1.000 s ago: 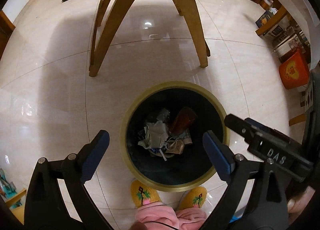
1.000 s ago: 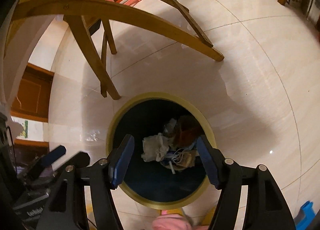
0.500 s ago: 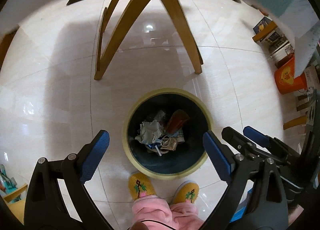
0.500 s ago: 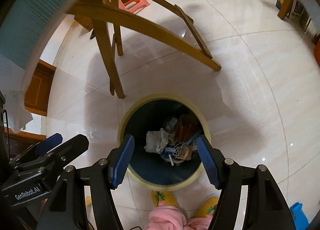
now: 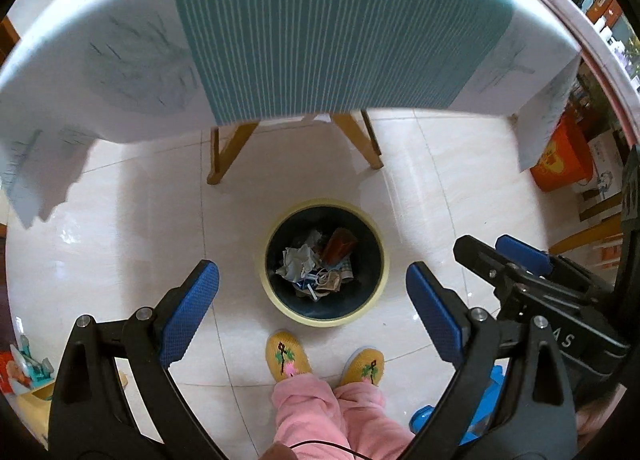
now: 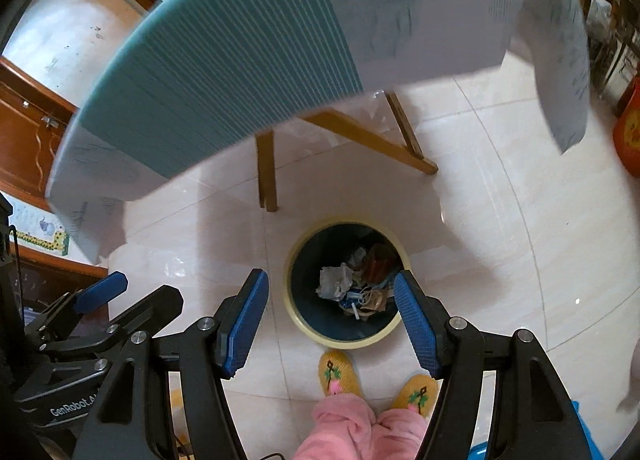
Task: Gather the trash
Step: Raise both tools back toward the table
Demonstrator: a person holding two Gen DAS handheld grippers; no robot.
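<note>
- My left gripper (image 5: pixel 312 312) hangs released and empty, high above the trash bin (image 5: pixel 378 284).
- My right gripper (image 6: pixel 332 320) is spread wide too, gripping nothing, over the same bin.
- The crumpled trash (image 5: pixel 316 266) lies inside the bin.
- Just in front of the bin stand yellow slippers (image 5: pixel 287 356); beyond it, the table (image 5: pixel 320 32) with wooden legs.
</note>
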